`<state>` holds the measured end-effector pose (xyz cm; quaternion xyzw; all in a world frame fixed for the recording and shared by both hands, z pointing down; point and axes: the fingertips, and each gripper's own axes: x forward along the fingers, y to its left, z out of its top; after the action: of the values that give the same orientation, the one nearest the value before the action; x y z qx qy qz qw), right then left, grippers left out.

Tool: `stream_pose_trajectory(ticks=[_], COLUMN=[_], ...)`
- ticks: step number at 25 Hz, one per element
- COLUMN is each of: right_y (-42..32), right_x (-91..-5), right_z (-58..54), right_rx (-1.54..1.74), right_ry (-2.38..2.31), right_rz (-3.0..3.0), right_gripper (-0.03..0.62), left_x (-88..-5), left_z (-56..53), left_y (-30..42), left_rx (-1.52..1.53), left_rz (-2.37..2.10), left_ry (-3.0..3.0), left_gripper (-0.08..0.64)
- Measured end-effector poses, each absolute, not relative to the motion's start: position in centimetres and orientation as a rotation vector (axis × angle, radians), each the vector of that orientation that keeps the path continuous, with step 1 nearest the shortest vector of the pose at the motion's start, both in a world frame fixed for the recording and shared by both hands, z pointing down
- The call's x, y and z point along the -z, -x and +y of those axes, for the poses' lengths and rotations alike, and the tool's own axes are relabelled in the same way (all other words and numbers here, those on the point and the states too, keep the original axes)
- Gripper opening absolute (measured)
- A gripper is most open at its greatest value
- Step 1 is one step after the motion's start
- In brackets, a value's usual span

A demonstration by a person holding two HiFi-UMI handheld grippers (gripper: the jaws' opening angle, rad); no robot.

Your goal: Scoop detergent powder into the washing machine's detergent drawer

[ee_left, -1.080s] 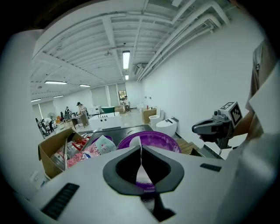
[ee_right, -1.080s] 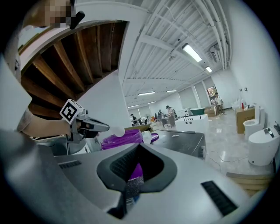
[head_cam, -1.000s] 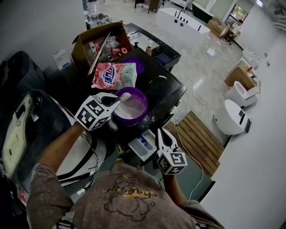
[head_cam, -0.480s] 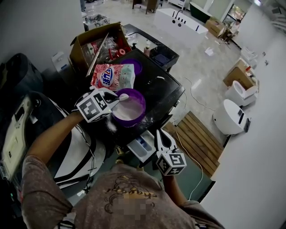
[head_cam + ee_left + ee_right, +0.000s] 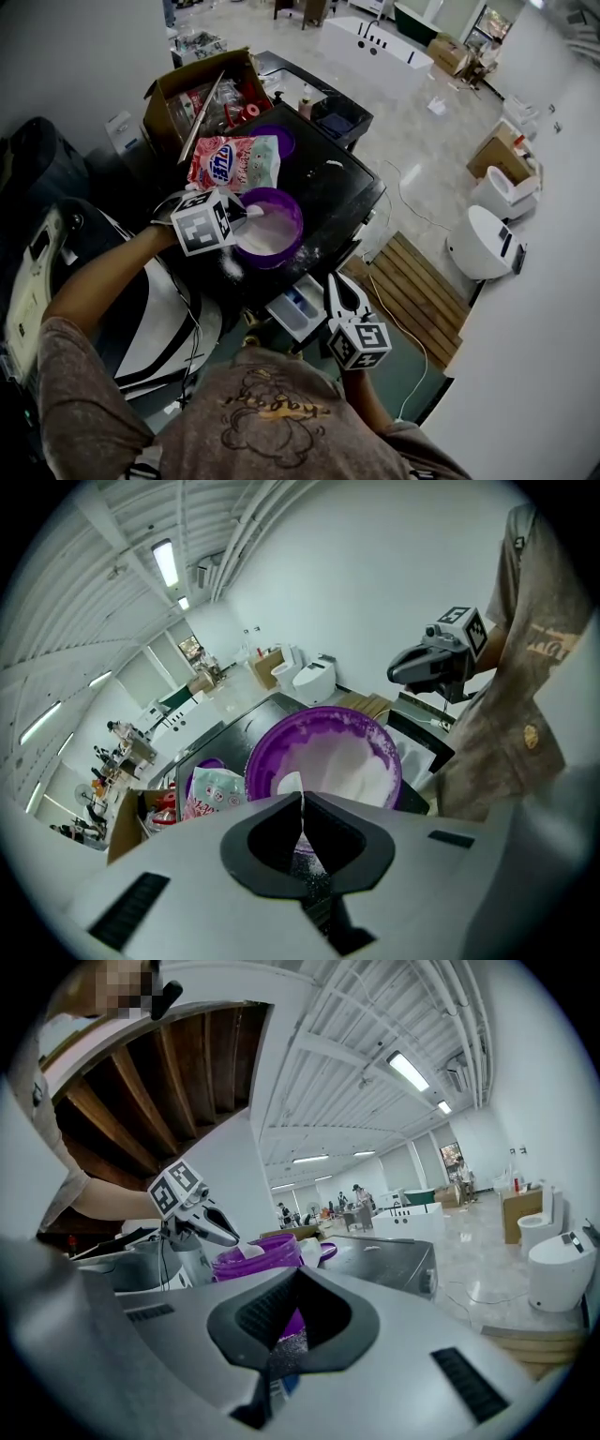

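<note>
Black machine top (image 5: 342, 192): purple bowl (image 5: 296, 211) w/ white powder, near-left; detergent bag (image 5: 234, 161) just beyond it; purple lid (image 5: 286, 139) at bag's right. Spilt powder (image 5: 230, 267) near bowl; small white bit (image 5: 333, 163) mid-right.

This is a big open hall, more showroom or test lab than home: white toilets (image 5: 483, 246) and a long bathtub (image 5: 375, 49) stand loose on the polished floor (image 5: 422, 141), cardboard boxes (image 5: 452, 54) lie about, strip lights (image 5: 409, 1071) and bare pipes (image 5: 459, 1016) run overhead, people (image 5: 358, 1194) work far off
</note>
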<state>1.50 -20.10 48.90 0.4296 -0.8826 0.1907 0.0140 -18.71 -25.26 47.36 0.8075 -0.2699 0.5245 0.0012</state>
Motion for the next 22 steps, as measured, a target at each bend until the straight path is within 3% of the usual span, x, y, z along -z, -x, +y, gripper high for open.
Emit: stream_pose_trajectory(ticks=[22], right_y=[-2.0], right_x=[-48.8], right_z=[-20.2], right_rx=[-0.623], right_ry=[-1.362], right_rz=[-2.756], right_gripper=[-0.006], left_x=[-48.2], left_z=[-24.2], left_y=[19.1], left_rx=[-1.759], left_rz=[-0.72], left_ry=[-2.446], left_gripper=[0.023])
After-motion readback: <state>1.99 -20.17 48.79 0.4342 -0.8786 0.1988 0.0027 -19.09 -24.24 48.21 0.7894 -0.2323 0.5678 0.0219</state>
